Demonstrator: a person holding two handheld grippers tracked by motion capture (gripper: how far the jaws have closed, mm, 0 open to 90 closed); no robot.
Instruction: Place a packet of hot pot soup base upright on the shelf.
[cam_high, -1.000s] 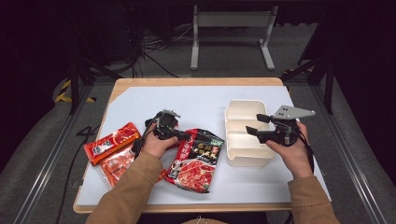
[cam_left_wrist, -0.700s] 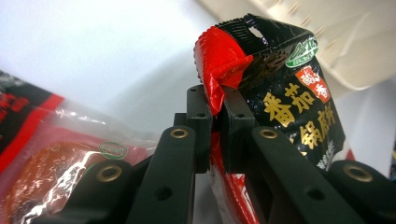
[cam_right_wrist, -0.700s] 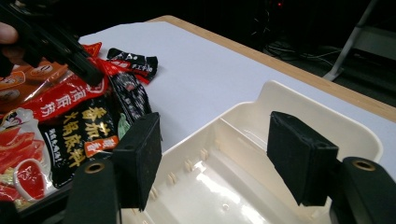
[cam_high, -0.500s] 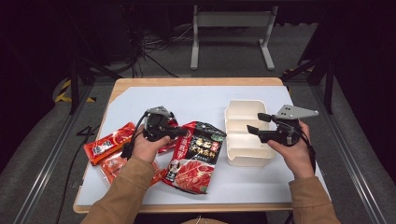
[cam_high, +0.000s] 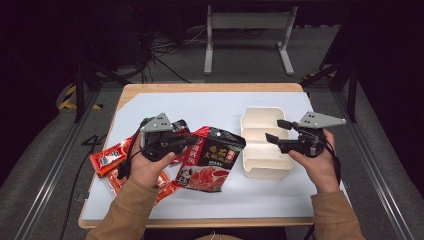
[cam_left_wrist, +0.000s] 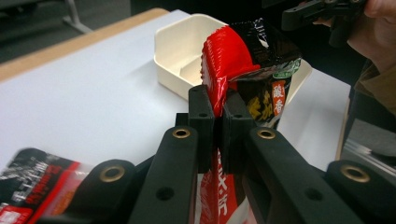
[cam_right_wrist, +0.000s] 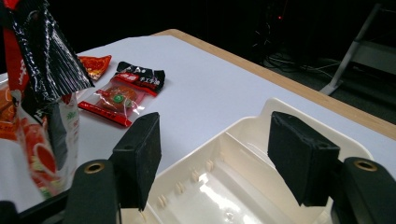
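A large red and black food bag is pinched at its top edge by my left gripper, shut on it left of centre, and hangs lifted and tilted toward the tray. In the left gripper view the jaws clamp the bag's red seam. A white divided tray sits at the right, holding nothing that I can see. My right gripper hovers open over its near right part. In the right gripper view the open pads frame the tray's compartments, with the bag at left.
Smaller red snack packets lie at the table's left, partly under the left forearm. A clear packet with black ends and a red one lie beyond the bag. The wooden table edge runs along the back.
The left gripper has lifted the large bag's top edge and carried it slightly right toward the tray. The right gripper has stayed almost still over the tray.
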